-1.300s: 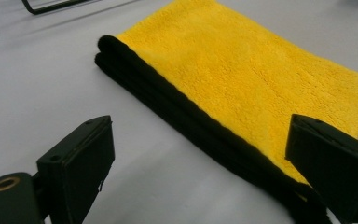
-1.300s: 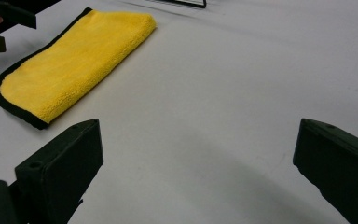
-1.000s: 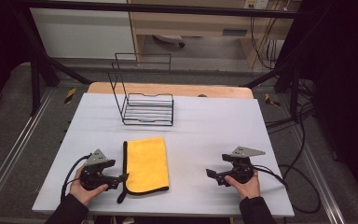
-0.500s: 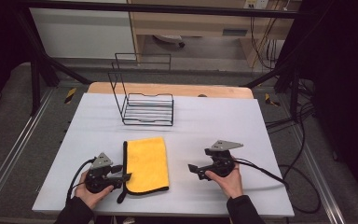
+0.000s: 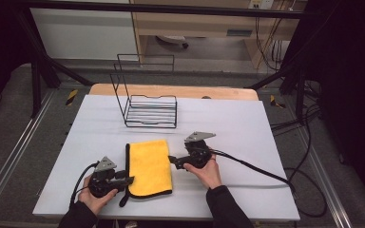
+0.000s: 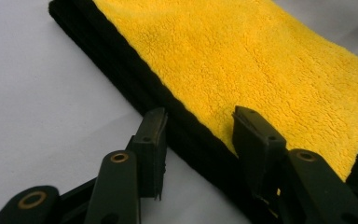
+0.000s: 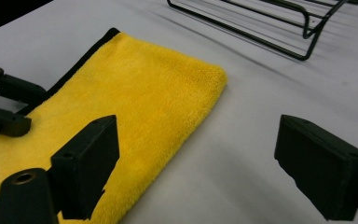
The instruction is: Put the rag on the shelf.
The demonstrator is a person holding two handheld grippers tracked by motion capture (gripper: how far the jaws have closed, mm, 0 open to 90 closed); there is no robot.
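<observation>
Yellow folded cloth (image 5: 149,167) lies flat on the near table (image 5: 247,128), we see the left gripper (image 5: 127,180) closing astride its black-trimmed left edge, not yet pinching, and the right gripper (image 5: 172,160) spread wide, closing slightly, beside its right edge.

Folded yellow cloth (image 5: 149,166): fluffy, matt microfibre pile, edged with a black stitched hem. Flat white tabletop (image 5: 228,118): smooth, matt, faintly sheened. Black wire rack (image 5: 147,102): thin metal rods, coated, slightly glossy. Black two-jaw left gripper (image 6: 198,140) and right gripper (image 7: 196,168): hard matt plastic, brass-coloured metal rivets at the joints.
</observation>
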